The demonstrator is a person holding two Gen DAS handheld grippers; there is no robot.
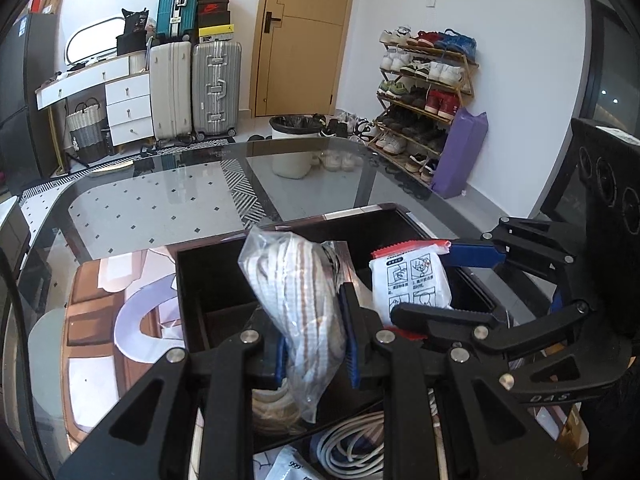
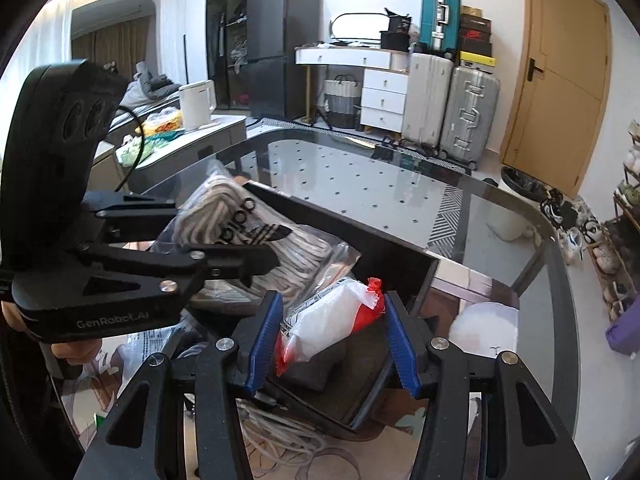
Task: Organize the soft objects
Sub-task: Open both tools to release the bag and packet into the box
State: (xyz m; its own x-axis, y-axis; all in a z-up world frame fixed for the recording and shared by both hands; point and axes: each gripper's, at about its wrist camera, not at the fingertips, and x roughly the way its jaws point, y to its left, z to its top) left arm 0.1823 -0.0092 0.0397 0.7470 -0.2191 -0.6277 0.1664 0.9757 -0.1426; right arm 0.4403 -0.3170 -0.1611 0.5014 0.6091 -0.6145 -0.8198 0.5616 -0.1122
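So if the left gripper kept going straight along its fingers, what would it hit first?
The left gripper, shut on the clear plastic bag of striped cloth, points down into the dark compartmented box. Probably the bag would meet the box's inner floor or divider first; depth there is unclear.

light: bright, even | glare: glass table (image 1: pixel 160 208) | edges: fisheye-bent, dark | focus: sharp
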